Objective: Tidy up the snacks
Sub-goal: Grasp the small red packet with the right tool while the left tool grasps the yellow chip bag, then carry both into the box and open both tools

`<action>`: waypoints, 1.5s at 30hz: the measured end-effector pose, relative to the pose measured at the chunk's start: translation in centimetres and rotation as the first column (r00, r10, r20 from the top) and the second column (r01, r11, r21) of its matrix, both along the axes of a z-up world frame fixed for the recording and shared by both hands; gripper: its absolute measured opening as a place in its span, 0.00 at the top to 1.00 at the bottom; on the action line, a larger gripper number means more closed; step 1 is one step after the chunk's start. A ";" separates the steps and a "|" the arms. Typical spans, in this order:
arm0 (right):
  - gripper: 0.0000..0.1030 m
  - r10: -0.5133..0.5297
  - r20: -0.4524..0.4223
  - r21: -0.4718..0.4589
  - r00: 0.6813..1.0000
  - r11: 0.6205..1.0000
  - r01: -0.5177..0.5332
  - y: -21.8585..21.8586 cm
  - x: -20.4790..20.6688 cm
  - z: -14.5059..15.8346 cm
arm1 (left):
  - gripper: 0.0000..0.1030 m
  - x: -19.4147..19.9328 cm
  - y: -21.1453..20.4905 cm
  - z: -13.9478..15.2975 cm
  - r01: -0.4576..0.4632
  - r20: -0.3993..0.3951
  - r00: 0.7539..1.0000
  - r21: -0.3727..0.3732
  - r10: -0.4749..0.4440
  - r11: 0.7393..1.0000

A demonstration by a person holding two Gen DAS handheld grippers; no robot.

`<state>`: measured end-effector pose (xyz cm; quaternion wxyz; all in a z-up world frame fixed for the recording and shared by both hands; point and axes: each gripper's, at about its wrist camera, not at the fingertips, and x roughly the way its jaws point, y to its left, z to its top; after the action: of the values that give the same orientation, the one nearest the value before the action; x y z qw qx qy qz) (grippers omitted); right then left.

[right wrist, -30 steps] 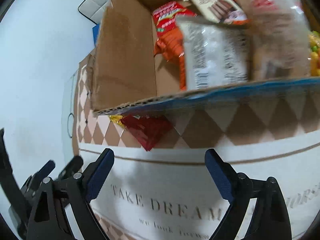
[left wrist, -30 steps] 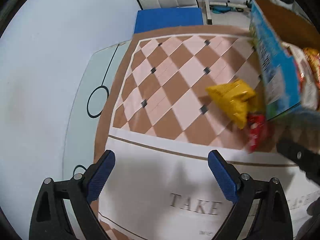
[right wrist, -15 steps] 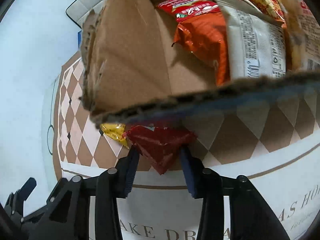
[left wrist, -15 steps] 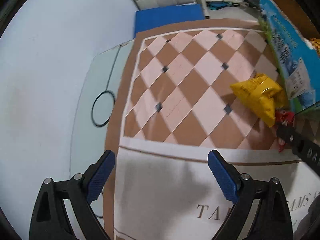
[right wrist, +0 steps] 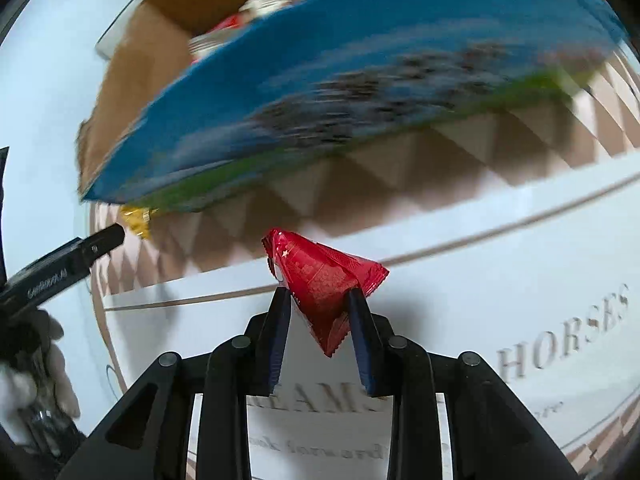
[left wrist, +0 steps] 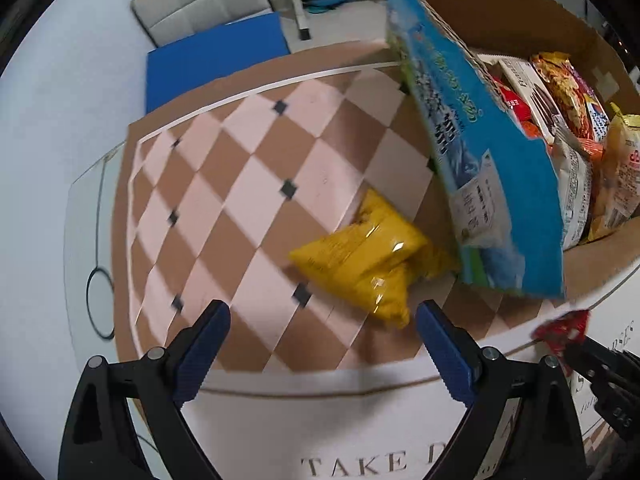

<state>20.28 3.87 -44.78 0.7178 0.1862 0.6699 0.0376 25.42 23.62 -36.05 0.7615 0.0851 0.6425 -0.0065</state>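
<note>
Lifted clear now: half a second earlier the right gripper point(right wrist: 318, 308) was only closing on the red packet point(right wrist: 320, 276) beneath the box's edge, and by this frame it had carried it out over the white cloth point(right wrist: 500, 280). Biggest thing in shot was the blue cardboard box point(left wrist: 492, 184), tilted, its open side crammed with snack bags point(left wrist: 576, 160). Beside its lower corner, on the checked mat point(left wrist: 240, 184), lay the yellow bag point(left wrist: 368, 264), touching the box. The left gripper point(left wrist: 320, 352) hung spread wide and empty, the yellow bag just ahead of its fingers. The right one's jaws were pinched narrow on the red packet's lower half. My worry: that grip was on a crinkly tail end, so a quick swing toward the box could let the packet slide out, or its free end could snag the cardboard rim.
</note>
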 end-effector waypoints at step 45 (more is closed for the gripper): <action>0.64 0.402 -0.141 -0.107 0.905 0.902 -0.417 1.3 0.2 -2.1 | 0.34 -11.9 -3.7 -6.3 -0.324 -0.259 0.931 -0.257 0.258 0.911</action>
<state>20.50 5.14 -46.84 0.6646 -0.0058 0.7355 0.1316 13.55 19.91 -42.31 0.6824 -0.1279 0.7197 0.0026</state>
